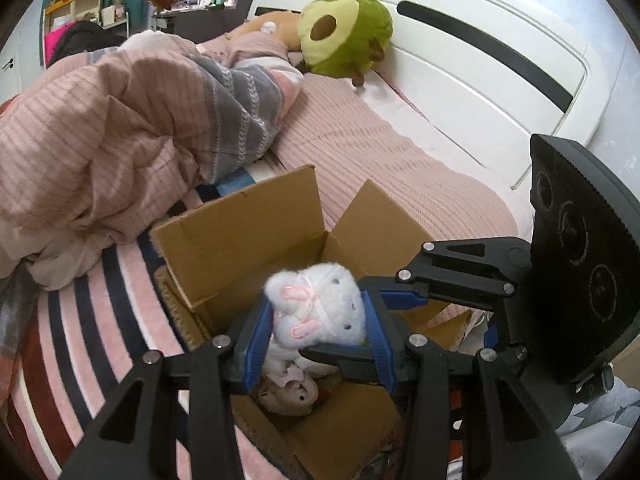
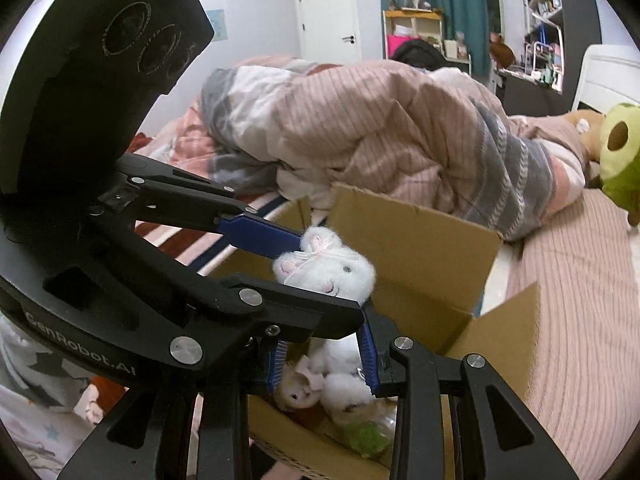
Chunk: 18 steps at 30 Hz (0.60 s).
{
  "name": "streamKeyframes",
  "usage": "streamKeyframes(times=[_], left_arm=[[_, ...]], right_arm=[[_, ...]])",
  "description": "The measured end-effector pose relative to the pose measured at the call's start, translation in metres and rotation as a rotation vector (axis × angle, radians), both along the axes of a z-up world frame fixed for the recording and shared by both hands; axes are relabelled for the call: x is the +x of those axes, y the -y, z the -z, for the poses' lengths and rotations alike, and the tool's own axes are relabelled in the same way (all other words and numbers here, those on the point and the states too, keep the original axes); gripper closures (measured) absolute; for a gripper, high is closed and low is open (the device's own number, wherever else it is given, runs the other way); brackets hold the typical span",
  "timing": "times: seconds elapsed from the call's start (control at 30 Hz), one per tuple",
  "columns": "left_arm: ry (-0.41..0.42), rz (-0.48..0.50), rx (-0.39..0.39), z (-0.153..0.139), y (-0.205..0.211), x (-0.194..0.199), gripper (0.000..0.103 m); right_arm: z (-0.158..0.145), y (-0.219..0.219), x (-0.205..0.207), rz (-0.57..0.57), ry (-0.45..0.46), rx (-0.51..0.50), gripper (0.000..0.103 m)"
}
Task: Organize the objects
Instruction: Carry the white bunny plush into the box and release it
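Note:
An open cardboard box (image 1: pixel 248 236) (image 2: pixel 424 264) stands on the bed. My left gripper (image 1: pixel 318 324) is shut on a white plush bunny with pink ears (image 1: pixel 320 304) and holds it over the box; it also shows in the right wrist view (image 2: pixel 332 270). My right gripper (image 2: pixel 324 364) is open over the box, empty, just beside the left gripper. Inside the box lie small plush toys (image 2: pixel 316 384) (image 1: pixel 288 394) and a greenish item (image 2: pixel 366 438).
A rumpled pink and grey quilt (image 1: pixel 120 132) (image 2: pixel 380 128) lies behind the box. An avocado plush (image 1: pixel 344 36) (image 2: pixel 620 152) rests by the white headboard (image 1: pixel 480 60). A pink ribbed blanket (image 1: pixel 380 152) covers the bed right of the box. Shelves stand at the back.

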State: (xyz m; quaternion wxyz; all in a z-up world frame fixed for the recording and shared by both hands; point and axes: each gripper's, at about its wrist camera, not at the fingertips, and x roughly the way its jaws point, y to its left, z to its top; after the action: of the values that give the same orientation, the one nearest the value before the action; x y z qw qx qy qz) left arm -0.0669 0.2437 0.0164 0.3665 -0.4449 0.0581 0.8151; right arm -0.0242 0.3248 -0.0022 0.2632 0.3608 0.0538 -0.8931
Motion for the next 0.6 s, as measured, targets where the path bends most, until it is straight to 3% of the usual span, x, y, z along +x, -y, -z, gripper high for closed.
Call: streamKeyframes(times=[0.1,0.13,0.17,0.23,0.33,0.5,0.6], left_arm=[[0.004,0.003,-0.013,0.003,-0.004,-0.001,0.060],[0.006,-0.004,-0.028,0.005,-0.005,-0.002,0.057],[0.004,-0.006,-0.036,0.005,-0.005,-0.002,0.048],[-0.007,-0.030,-0.048,0.005,-0.004,-0.002,0.032],[-0.025,-0.041,-0.042,0.000,0.000,0.001,0.016],[-0.047,-0.064,-0.031,-0.011,0.009,0.010,0.012],[-0.083,-0.090,-0.020,-0.019,0.019,0.021,0.003]], right_arm=[[0.002,-0.003,0.002,0.009,0.007,0.008,0.074],[0.003,-0.003,0.002,0.013,0.012,0.014,0.064],[0.004,-0.003,0.002,0.022,0.026,0.024,0.048],[0.004,-0.005,0.004,0.036,0.024,0.025,0.033],[0.002,-0.007,0.007,0.039,0.018,0.023,0.030],[-0.003,-0.008,0.016,0.066,-0.005,0.017,0.020],[-0.009,-0.007,0.023,0.087,-0.044,0.004,0.015]])
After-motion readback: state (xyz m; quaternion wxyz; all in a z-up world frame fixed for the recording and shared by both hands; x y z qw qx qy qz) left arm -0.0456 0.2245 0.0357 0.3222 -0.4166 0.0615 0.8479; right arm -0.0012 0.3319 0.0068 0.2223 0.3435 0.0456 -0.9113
